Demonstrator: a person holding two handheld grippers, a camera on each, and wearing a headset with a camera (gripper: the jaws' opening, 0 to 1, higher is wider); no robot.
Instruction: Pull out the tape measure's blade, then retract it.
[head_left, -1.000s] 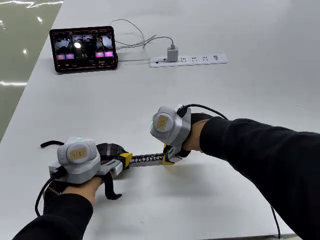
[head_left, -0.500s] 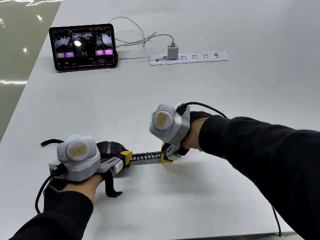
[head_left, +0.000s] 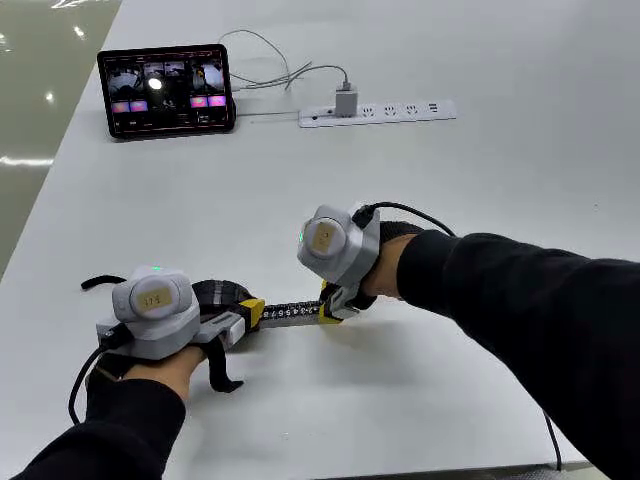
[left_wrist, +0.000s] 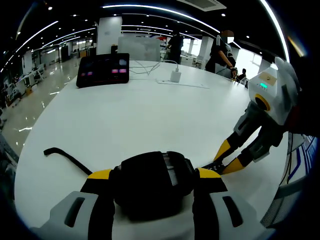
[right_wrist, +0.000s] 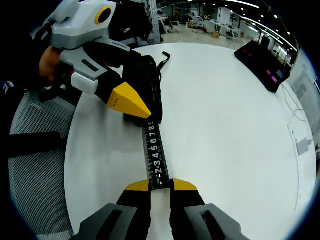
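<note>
Comparing against the frames a second and half a second back: no real change in the work. The whole head view has slid up a touch, with tablet, power strip and both grippers shifting together, so that is the camera, not the things. Gap between the two grippers same as before; length of blade showing between them same as before.

Left gripper (left_wrist: 155, 174): jaws spread wide around the case (head_left: 221, 297), one yellow tip pressed to each side of it. Case sits between them, on the table (head_left: 450, 340). Black strap (left_wrist: 64, 155) trails from the case out past the left-hand jaw and lies on the table.

Right gripper (right_wrist: 161, 186): jaws nearly together, pinching the end of the blade (right_wrist: 153, 147). Blade runs straight ahead from the jaw tips along the table, numerals 2 to 9 readable. It enters the case mouth just beside the left gripper's yellow tip. Blade's very end is hidden between the jaws.

Well beyond both pairs of jaws, at the far side of the table: tablet (head_left: 166, 90) with lit screen, power strip (head_left: 390, 112) with a white plug in it, and cables running between the two
</note>
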